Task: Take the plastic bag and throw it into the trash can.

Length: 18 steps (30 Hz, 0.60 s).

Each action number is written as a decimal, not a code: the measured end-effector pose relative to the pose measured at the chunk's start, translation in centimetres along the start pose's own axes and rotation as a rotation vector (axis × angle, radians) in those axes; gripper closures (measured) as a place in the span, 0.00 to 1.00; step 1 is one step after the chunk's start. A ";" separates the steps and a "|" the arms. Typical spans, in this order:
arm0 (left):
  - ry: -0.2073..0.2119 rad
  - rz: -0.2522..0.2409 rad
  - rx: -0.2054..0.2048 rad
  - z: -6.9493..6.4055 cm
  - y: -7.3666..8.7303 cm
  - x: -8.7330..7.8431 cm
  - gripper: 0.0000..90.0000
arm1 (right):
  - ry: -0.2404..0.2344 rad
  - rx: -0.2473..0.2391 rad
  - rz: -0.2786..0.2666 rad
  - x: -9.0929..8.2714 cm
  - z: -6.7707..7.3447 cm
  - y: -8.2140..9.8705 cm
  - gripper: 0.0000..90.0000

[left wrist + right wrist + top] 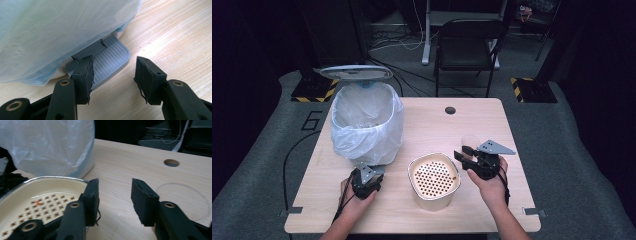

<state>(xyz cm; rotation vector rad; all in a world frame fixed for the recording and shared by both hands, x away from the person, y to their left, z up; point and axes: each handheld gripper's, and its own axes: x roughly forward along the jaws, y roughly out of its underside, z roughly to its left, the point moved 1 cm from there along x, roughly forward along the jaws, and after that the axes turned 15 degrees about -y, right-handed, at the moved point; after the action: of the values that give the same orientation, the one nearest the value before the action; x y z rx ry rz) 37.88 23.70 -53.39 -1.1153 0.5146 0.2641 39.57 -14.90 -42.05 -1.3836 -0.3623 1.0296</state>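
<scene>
A pedal bin lined with a white plastic bag (pixel 367 120) stands at the table's left, its lid (pixel 356 72) raised. Its grey ribbed pedal (pixel 112 55) sticks out at the base. My left gripper (pixel 370 172) (pixel 113 67) is open right at the pedal, with one jaw overlapping the pedal's edge and nothing between the jaws. A cream container with a perforated insert (pixel 434 180) (pixel 37 197) sits at the front centre. My right gripper (pixel 466 153) (pixel 115 187) is open just right of the container's rim, holding nothing.
A clear round disc (pixel 470 140) (pixel 185 200) lies on the wooden table (pixel 422 125) beyond my right gripper. A cable hole (pixel 450 110) (pixel 171 162) sits near the far edge. A black chair (pixel 467 45) stands behind the table.
</scene>
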 end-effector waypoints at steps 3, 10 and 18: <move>0.007 0.003 0.001 0.1 0.0 0.0 0.55 | 0.030 0.016 0.002 -0.4 -1.3 0.3 0.54; 0.002 -0.001 -0.002 0.0 0.0 0.0 0.55 | 0.089 0.020 0.043 -0.8 -3.7 1.5 0.46; 0.003 -0.001 -0.002 0.0 0.0 0.0 0.55 | 0.090 0.019 0.086 -0.7 -5.5 2.3 0.41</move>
<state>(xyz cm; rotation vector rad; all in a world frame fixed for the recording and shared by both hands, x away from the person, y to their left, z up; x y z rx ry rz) 37.88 23.70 -53.40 -1.1181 0.5161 0.2622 42.48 -19.20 -45.09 -1.4333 -0.2271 1.0341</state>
